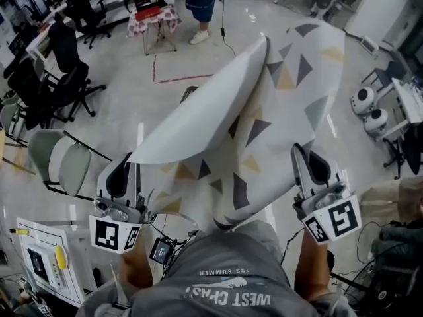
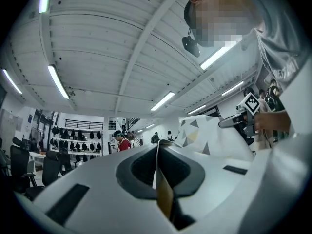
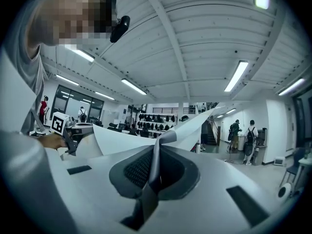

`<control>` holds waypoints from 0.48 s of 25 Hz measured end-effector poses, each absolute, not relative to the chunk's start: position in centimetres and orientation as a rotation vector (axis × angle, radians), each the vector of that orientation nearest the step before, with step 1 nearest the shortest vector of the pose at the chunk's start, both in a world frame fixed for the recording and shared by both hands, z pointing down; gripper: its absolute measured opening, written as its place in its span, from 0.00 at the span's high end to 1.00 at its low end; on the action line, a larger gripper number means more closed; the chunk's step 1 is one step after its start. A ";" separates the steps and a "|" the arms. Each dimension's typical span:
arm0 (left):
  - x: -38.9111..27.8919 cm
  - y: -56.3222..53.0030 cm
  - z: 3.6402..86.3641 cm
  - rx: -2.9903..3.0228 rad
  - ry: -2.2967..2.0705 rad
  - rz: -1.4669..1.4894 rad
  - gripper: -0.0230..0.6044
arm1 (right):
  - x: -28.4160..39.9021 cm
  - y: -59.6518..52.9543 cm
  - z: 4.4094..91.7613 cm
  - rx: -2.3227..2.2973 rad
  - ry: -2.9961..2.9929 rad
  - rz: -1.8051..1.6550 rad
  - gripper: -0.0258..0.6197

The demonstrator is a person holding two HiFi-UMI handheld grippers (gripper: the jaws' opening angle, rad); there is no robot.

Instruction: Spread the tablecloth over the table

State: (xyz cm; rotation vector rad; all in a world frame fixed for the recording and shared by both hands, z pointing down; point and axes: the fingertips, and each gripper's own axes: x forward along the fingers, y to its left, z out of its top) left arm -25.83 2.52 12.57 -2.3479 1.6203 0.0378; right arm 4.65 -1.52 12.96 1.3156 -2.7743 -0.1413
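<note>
The tablecloth (image 1: 264, 111), white with grey and tan triangles, hangs in the air in front of me, one side folded over to show its plain white underside (image 1: 198, 124). My left gripper (image 1: 122, 170) is shut on the cloth's near left edge; in the left gripper view the cloth edge (image 2: 158, 179) is pinched between the shut jaws. My right gripper (image 1: 312, 164) is shut on the near right edge, and the right gripper view shows the cloth (image 3: 157, 155) clamped between its jaws. Both grippers point roughly level. No table shows under the cloth.
Black office chairs (image 1: 59, 78) and a grey folding chair (image 1: 66, 160) stand at the left. A person in a red top (image 1: 200, 5) stands at the back beside a small covered table (image 1: 153, 18). Two round white machines (image 1: 367, 107) sit at the right.
</note>
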 end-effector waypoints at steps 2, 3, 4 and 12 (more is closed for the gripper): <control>-26.0 2.1 13.0 -2.358 1.624 0.038 0.96 | 4.6 -1.8 13.4 1.322 -2.764 -0.129 0.93; -26.3 1.7 13.3 -2.363 1.628 0.037 0.96 | 4.4 -2.1 13.7 1.323 -2.759 -0.122 0.93; -26.7 1.2 13.6 -2.368 1.632 0.033 0.96 | 4.1 -2.6 14.0 1.323 -2.755 -0.117 0.93; -27.2 -2.4 15.6 -2.372 1.698 -0.026 0.96 | 4.3 -6.7 16.4 1.301 -2.735 -0.051 0.93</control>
